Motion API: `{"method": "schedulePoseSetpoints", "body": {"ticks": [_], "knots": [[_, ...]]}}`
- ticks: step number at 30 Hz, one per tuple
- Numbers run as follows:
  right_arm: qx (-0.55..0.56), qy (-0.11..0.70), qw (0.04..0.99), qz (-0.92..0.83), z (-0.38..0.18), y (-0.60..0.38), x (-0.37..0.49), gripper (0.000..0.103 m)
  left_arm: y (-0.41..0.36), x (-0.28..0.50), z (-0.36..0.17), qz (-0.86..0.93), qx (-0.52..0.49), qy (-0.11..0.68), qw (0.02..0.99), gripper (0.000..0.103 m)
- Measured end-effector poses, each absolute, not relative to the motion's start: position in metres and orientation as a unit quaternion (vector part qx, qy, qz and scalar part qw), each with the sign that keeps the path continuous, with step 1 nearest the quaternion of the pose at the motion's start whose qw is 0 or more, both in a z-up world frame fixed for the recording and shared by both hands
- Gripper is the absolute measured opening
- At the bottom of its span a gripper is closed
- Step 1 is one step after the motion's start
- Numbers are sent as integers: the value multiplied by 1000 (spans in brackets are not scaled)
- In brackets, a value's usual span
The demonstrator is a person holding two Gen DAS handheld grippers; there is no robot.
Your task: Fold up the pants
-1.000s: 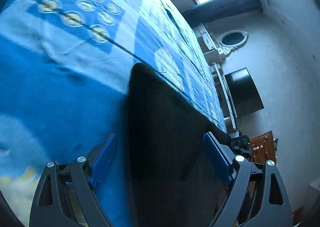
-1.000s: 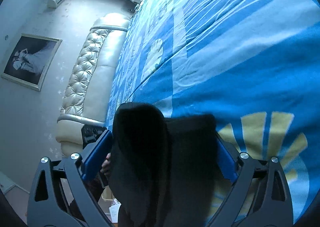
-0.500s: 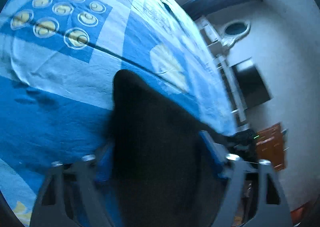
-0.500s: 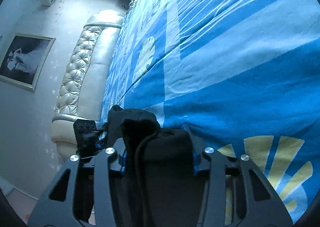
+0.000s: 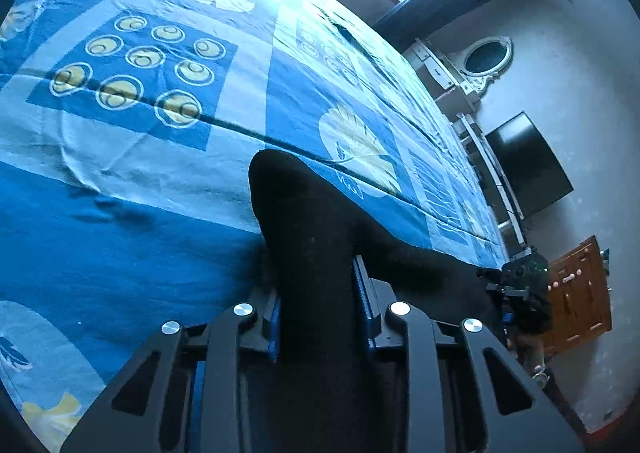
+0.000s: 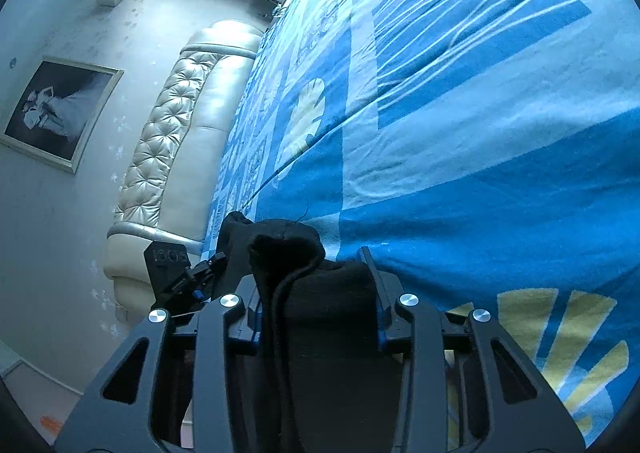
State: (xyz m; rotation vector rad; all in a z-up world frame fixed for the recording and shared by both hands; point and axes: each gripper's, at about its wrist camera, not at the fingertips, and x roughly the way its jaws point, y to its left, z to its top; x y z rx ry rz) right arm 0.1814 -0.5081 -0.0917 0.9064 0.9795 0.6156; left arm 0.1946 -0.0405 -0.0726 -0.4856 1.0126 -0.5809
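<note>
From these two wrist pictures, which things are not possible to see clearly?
- Left wrist view: the pants run off the bottom edge; the left gripper hides their held edge.
- Right wrist view: the right gripper covers the bunched fabric, so its layers cannot be counted.

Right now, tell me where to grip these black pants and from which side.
Grip the edge of the pants nearest you, coming in low over the bed. The cloth bunches thick there, and both the left tongs and the right tongs have just closed on it.

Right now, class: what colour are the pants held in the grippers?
Black; the pants show best in the left wrist view, against the blue patterned bedspread.
</note>
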Motion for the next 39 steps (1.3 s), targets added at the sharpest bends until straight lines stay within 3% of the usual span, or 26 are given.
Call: {"method": "schedulePoseSetpoints", "body": {"ticks": [39], "knots": [[399,457,741,289,-91,-458,249,35,9,248,-69,-223,-225,469,824,28]]}}
